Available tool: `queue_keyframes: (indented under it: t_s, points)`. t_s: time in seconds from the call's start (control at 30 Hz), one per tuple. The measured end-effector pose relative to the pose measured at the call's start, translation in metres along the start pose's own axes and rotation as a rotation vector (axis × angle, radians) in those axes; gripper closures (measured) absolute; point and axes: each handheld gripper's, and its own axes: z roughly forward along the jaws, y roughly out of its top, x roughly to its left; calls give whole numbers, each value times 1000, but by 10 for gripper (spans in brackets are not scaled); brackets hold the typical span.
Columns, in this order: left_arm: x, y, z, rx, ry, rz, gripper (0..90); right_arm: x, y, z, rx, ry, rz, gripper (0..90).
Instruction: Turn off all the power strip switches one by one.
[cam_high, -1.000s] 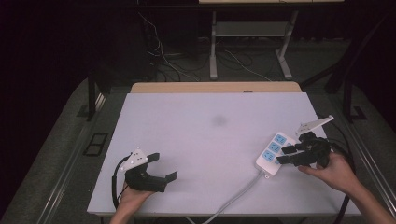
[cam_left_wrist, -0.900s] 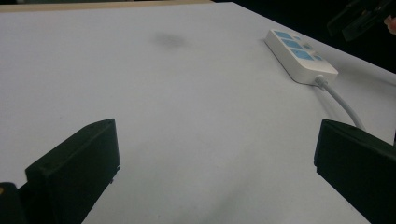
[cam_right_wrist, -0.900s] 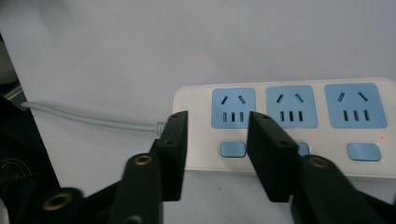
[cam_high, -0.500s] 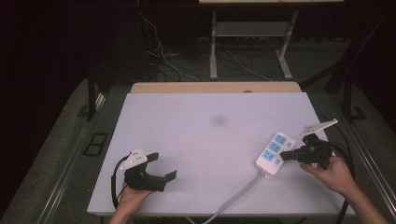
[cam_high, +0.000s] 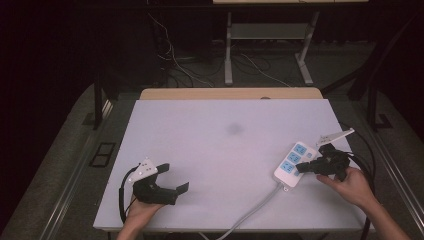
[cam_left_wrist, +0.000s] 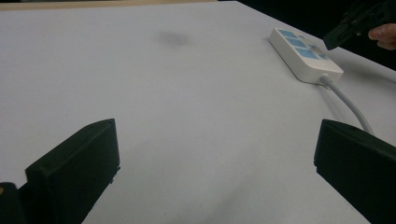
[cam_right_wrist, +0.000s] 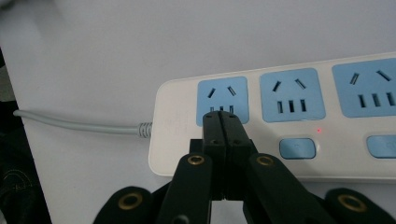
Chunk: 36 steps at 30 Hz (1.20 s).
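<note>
White table (cam_high: 220, 150) takes up the centre of the high view, matte, bare apart from a faint grey smudge (cam_high: 234, 129) just above its middle. A strip of light wood (cam_high: 230, 93) shows along its far edge. The room around it is dark: grey floor at both sides, a metal desk frame (cam_high: 270, 45) at upper centre, loose cables (cam_high: 180, 55) on the floor at upper left, and a small black floor panel (cam_high: 102, 153) at left.

Power strip (cam_high: 295, 164) lies flat at the right of the table, angled, white with blue sockets, its grey cord (cam_high: 250, 212) running off toward the bottom edge. In the right gripper view a tiny red light (cam_right_wrist: 319, 130) glows beside a blue switch button (cam_right_wrist: 297, 148).

Right gripper (cam_high: 306, 167) at the right of the high view, held by the right hand (cam_high: 352, 186). Its jaws have just been closing and are now pressed fully together with nothing between them. In the right gripper view the closed tips (cam_right_wrist: 223, 122) sit on top of the strip at the lower edge of the end socket (cam_right_wrist: 222, 100), the one nearest the cord; whether they press a switch hidden beneath them, I cannot tell.

Left gripper (cam_high: 172, 177) at lower left of the high view, held by the left hand (cam_high: 142, 212), low over bare table, well apart from the strip. Jaws spread wide, nothing in them; the left gripper view shows both black jaws at the bottom corners with plain white surface between, the strip at upper right.
</note>
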Motion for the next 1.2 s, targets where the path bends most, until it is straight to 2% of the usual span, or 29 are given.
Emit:
queue_keyframes:
  t_s: [0.17,0.27,0.33,0.53,0.83,1.03,1.2]
  points:
    - [0,0,0,0,0,0,0,0,0,4,6,2,-5,899]
    - [0,0,0,1,0,-1,0,1,0,9,41,-11,-16,899]
    - [0,0,0,0,0,-1,0,2,0,10,45,-11,-19,899]
    - [0,0,0,0,0,-1,0,4,1,11,45,-22,-37,900]
    - [0,0,0,0,-1,2,0,0,-2,11,26,10,-41,900]
    - [2,0,-1,-3,8,-7,0,0,-3,11,21,5,-54,900]
    - [2,0,0,4,8,2,0,0,-3,11,25,11,-53,900]
